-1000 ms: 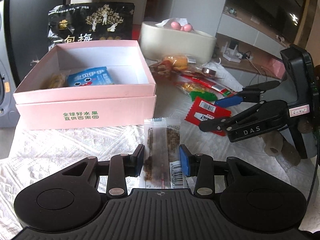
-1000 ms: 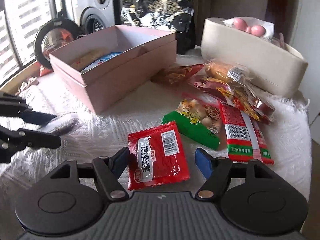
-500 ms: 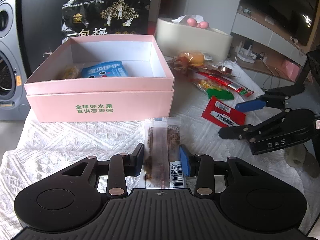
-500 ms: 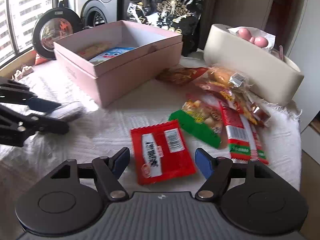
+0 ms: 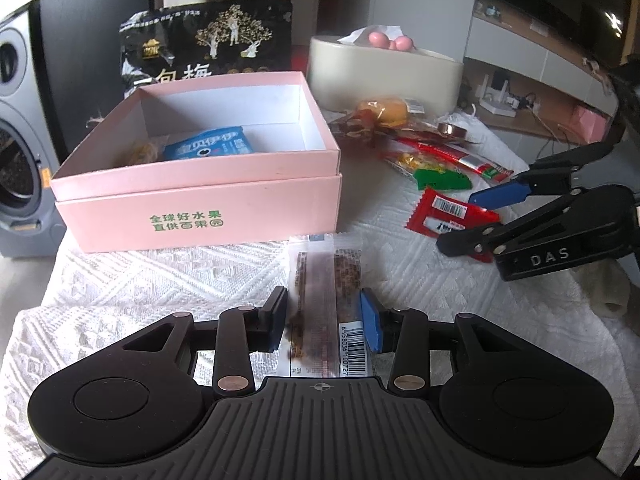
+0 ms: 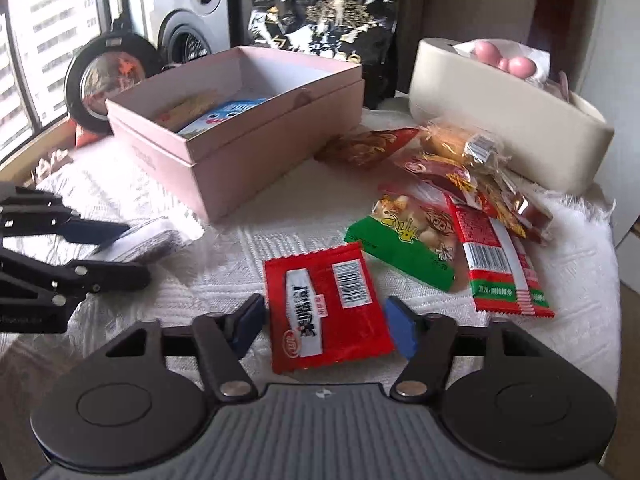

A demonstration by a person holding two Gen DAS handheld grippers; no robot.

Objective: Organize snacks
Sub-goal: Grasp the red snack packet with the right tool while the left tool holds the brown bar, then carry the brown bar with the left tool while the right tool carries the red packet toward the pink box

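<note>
My left gripper (image 5: pixel 325 322) is shut on a clear-wrapped brown snack bar (image 5: pixel 326 292), held just above the white cloth in front of the open pink box (image 5: pixel 200 216). The box holds a blue packet (image 5: pixel 210 147) and a yellowish snack (image 5: pixel 140 152). My right gripper (image 6: pixel 326 320) is open, its jaws either side of a red snack packet (image 6: pixel 324 304) lying on the cloth. It shows in the left wrist view (image 5: pixel 486 216) over the same red packet (image 5: pixel 448 214). The left gripper shows in the right wrist view (image 6: pixel 104 252).
A pile of snack packets (image 6: pixel 460 216) lies right of the box, with a green one (image 6: pixel 404 240) nearest. A cream oval container (image 6: pixel 500 120) and a black bag (image 6: pixel 324 20) stand behind. A washing machine (image 5: pixel 16 140) is at the left. White cloth (image 5: pixel 140 280) covers the table.
My right gripper has moved down and forward so its jaws now straddle the red packet. The left gripper still holds the snack bar, with the view shifted slightly.
</note>
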